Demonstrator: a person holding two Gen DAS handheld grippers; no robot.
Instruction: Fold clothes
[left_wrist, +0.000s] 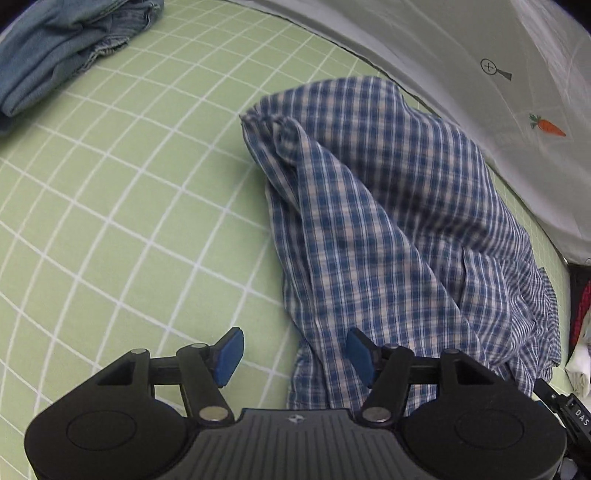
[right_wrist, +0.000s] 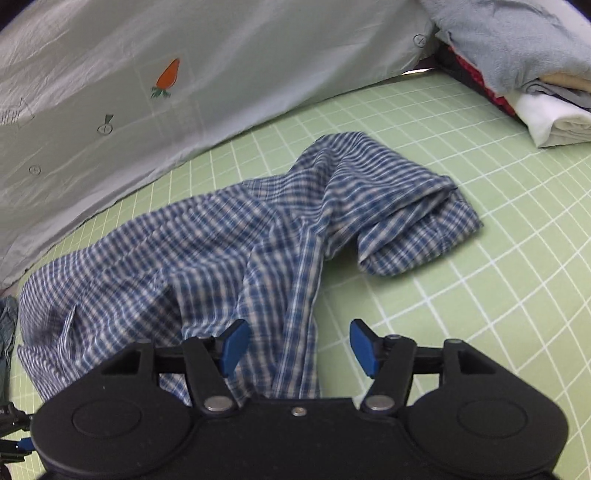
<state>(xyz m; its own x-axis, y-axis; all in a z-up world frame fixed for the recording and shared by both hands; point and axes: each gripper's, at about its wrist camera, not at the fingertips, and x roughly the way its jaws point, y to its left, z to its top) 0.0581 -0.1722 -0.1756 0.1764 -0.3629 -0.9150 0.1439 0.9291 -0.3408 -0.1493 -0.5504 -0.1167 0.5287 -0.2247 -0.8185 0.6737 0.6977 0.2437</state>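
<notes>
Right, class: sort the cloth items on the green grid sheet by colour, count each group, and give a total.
Blue checked: 1, the shirt
Denim blue: 1, the jeans
Grey: 1, top of the stack
White: 1, bottom of the stack
Total: 4; red and beige layers between are too hidden to count.

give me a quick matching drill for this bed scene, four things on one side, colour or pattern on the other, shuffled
Things:
1. shirt
2. bedsheet
3. jeans
4. gripper pads

Looks:
A. green with a white grid
B. solid bright blue
C. blue and white check
D. faded denim blue

Pairs: 1-C, 2-A, 3-D, 4-B
</notes>
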